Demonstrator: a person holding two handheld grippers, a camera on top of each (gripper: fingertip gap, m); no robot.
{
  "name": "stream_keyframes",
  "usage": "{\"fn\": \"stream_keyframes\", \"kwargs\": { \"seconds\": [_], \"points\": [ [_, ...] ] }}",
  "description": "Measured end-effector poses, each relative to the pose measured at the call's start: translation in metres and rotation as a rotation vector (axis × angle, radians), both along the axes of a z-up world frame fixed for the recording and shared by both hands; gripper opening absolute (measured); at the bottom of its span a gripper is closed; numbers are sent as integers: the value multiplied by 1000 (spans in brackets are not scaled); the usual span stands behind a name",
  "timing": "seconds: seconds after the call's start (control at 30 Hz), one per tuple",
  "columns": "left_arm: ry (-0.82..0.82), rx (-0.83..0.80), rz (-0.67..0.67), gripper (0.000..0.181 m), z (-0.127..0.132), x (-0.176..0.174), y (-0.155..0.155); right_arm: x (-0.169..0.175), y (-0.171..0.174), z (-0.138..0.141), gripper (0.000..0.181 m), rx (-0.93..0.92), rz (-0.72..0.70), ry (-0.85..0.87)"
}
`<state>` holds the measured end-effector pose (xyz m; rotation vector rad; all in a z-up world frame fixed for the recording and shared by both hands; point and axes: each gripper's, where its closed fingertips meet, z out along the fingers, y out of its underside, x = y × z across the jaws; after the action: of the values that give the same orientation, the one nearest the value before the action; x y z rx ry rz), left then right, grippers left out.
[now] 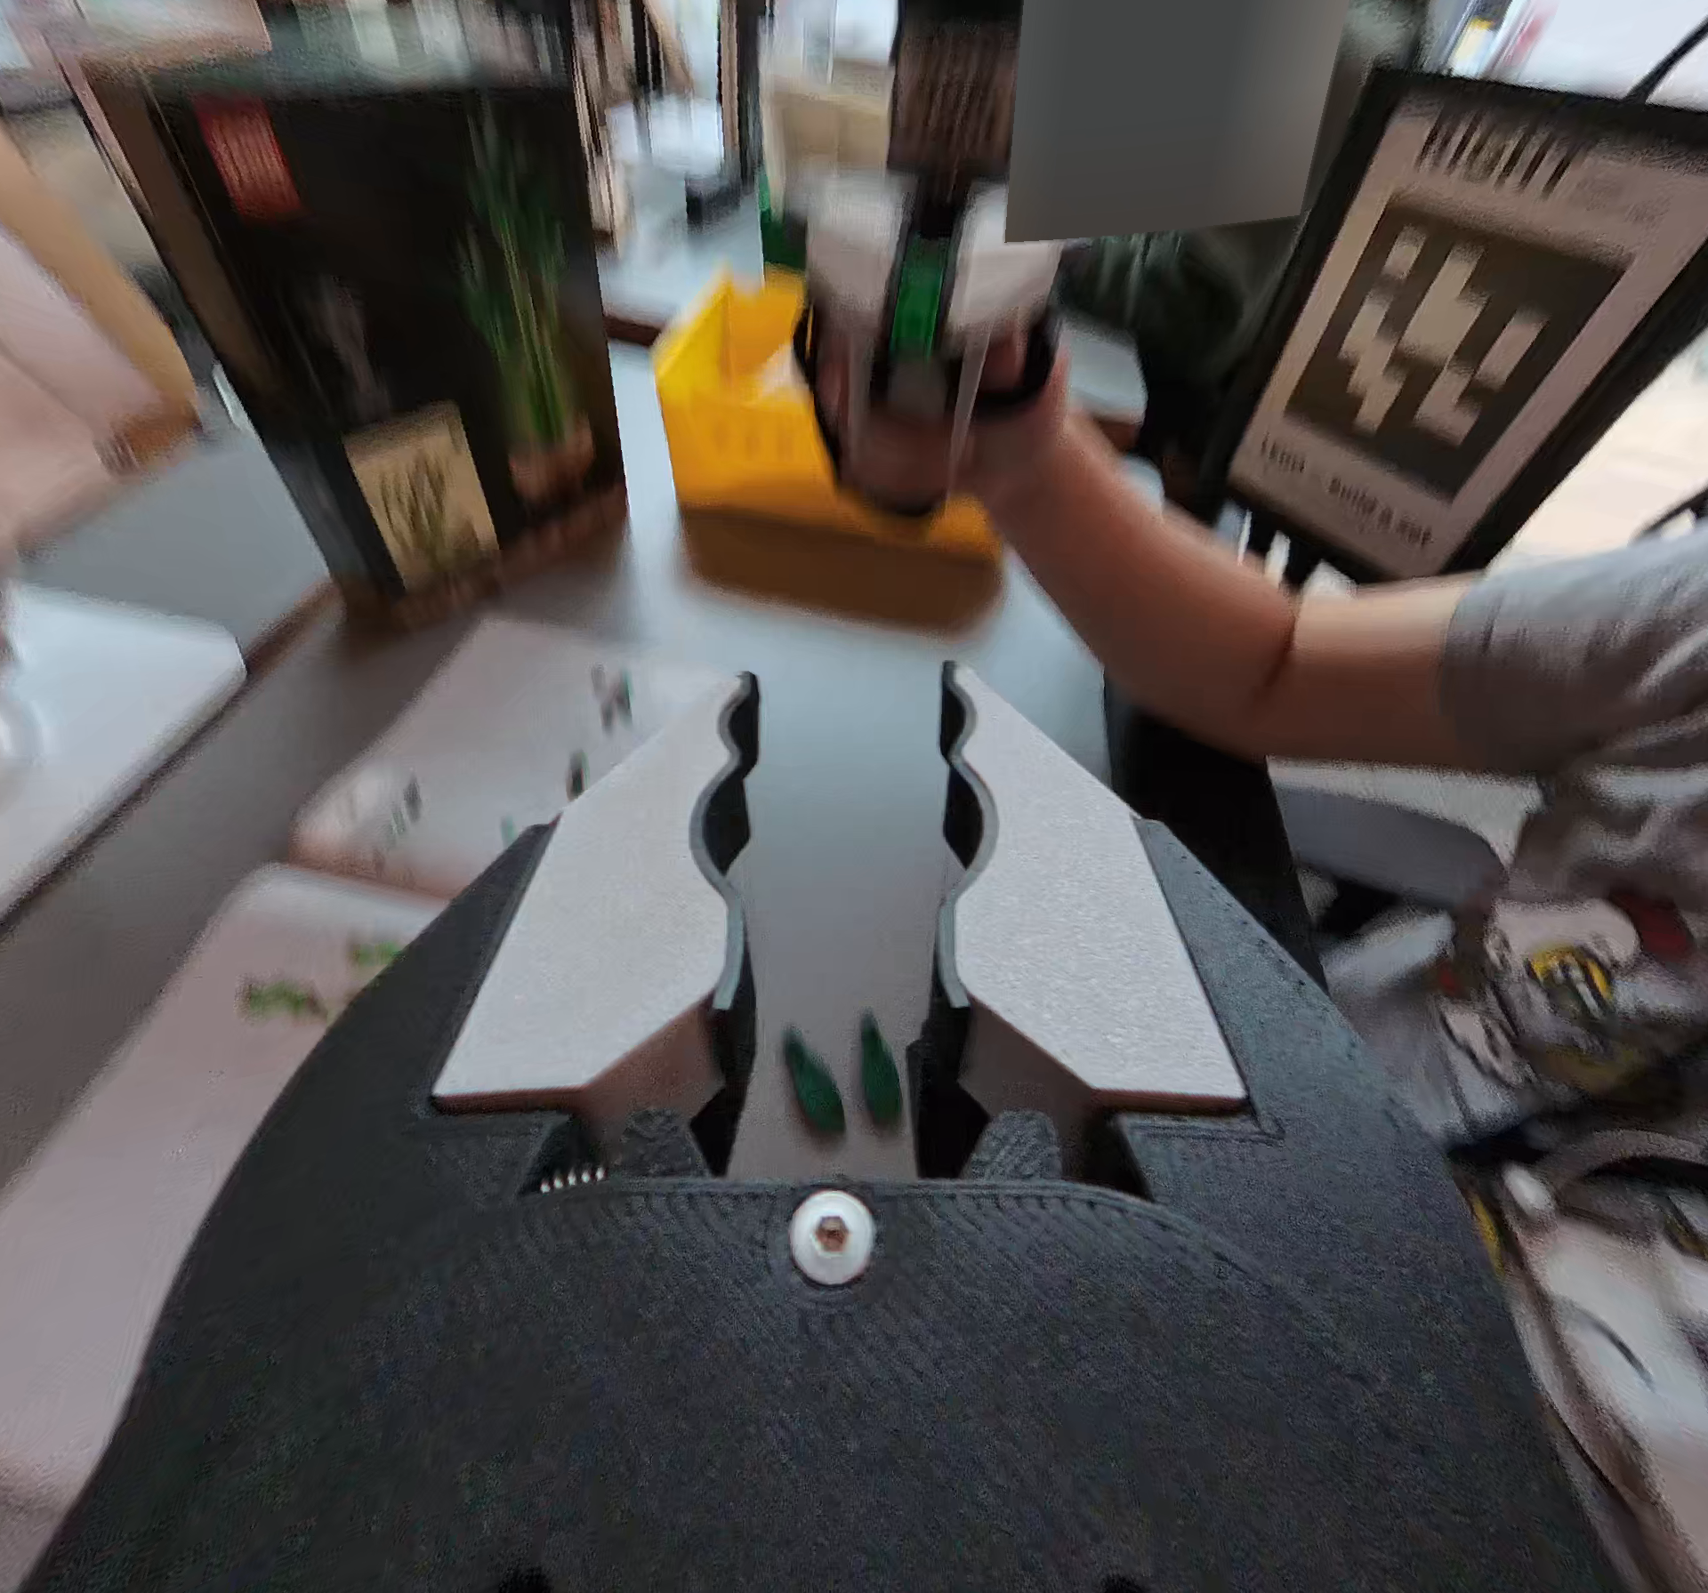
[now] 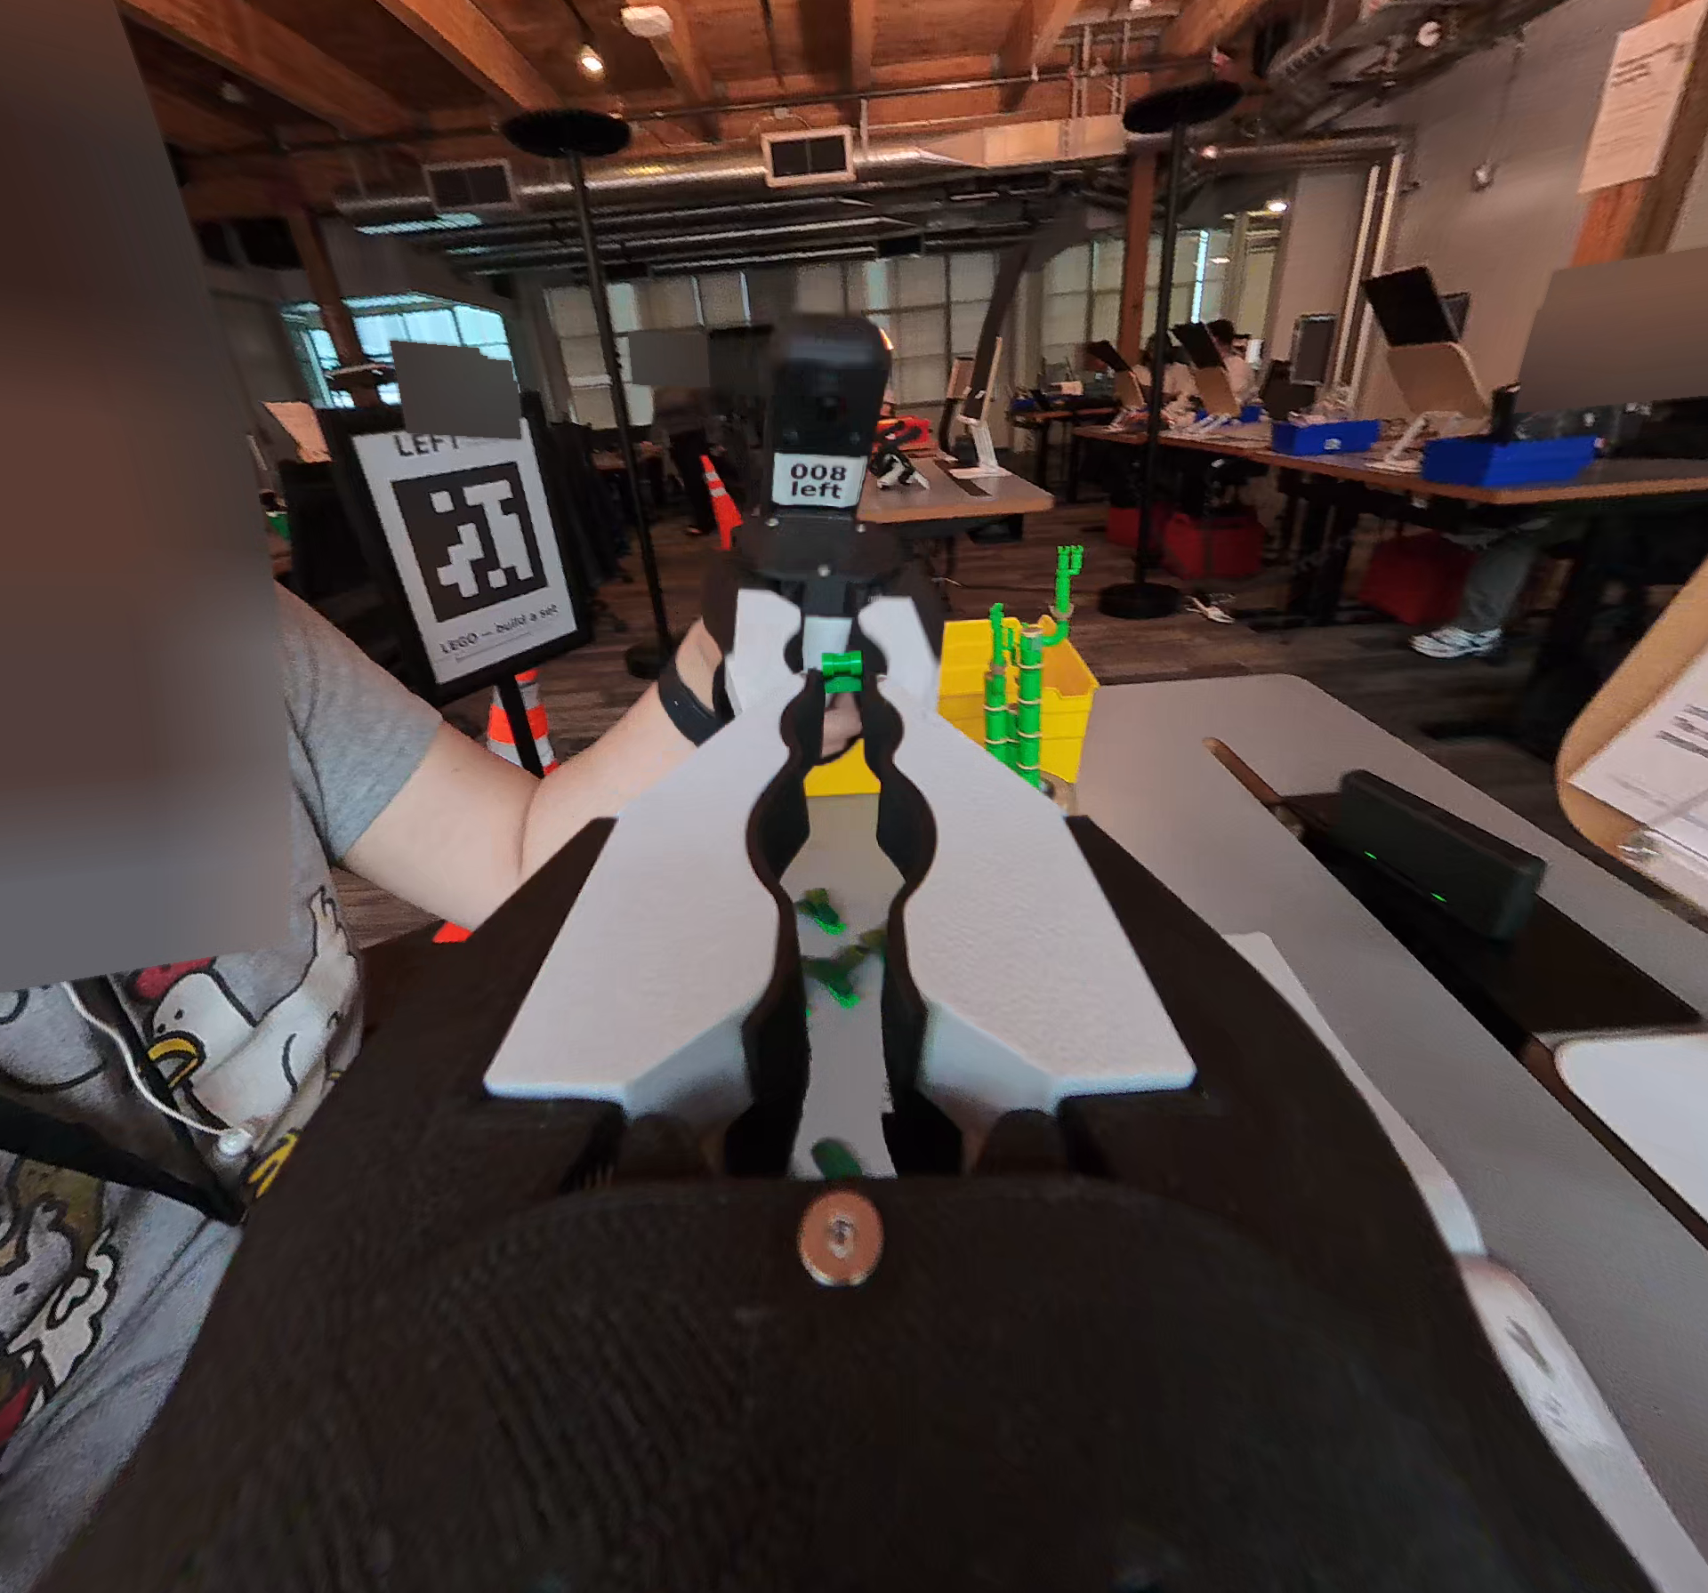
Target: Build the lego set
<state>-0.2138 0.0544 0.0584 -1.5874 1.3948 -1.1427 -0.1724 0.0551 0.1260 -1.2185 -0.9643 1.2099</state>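
A: Left wrist view first. What's the left gripper [image 1: 848, 698] doing?

B: Jaws apart, nothing between them. Under the gap, two dark green leaf-shaped lego pieces [image 1: 841, 1073] lie on the grey table [image 1: 832, 856]. The view's v. blurred.

A: Anything farther off?

B: The right gripper [image 1: 915, 366] shows up ahead, held up in a person's hand [image 1: 933, 440], w/ something green between its fingers; too smeared to name. Behind it sits a yellow bin [image 1: 739, 440]. To the left, a black lego box [image 1: 388, 329] stands upright. White trays [image 1: 462, 745] w/ small green bits lie left of the gripper.

A: OK, right wrist view?

B: Sharp one. Right gripper [image 2: 841, 680] is clamped on a small green spool-shaped lego piece [image 2: 841, 671] right at its tips, raised above the table. The left gripper [image 2: 813, 625] faces it from just behind, fingers spread, tips close on either side of the piece; can't tell if touching.

A: And the build?

B: Green bamboo model [image 2: 1017, 698] stands upright on the table, right of the tips, in front of the yellow bin. Loose green pieces [image 2: 832, 948] lie on the white tray below the fingers. A marker sign [image 2: 471, 541] stands on the left.
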Motion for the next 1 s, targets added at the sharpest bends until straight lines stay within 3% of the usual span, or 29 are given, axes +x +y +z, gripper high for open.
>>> {"fn": "stream_keyframes", "kwargs": {
  "seconds": [0.07,0.13,0.37,0.57,1.0],
  "points": [
    [265,-35,18,17,-46,-13,4,9,1,4,5,10,-18,3],
    [449,-48,51,10,-81,-17,10,17,-1,8,5,15,-23,10],
    [999,-132,217,25,-184,-38,30,30,-4,19,5,92,-94,1],
    [1014,-183,170,39,-191,-23,7,29,-14,21,5,160,-109,-59],
    [1209,-99,167,39,-217,-28,-6,41,-23,35,6,217,-144,-42]
  ]
}}
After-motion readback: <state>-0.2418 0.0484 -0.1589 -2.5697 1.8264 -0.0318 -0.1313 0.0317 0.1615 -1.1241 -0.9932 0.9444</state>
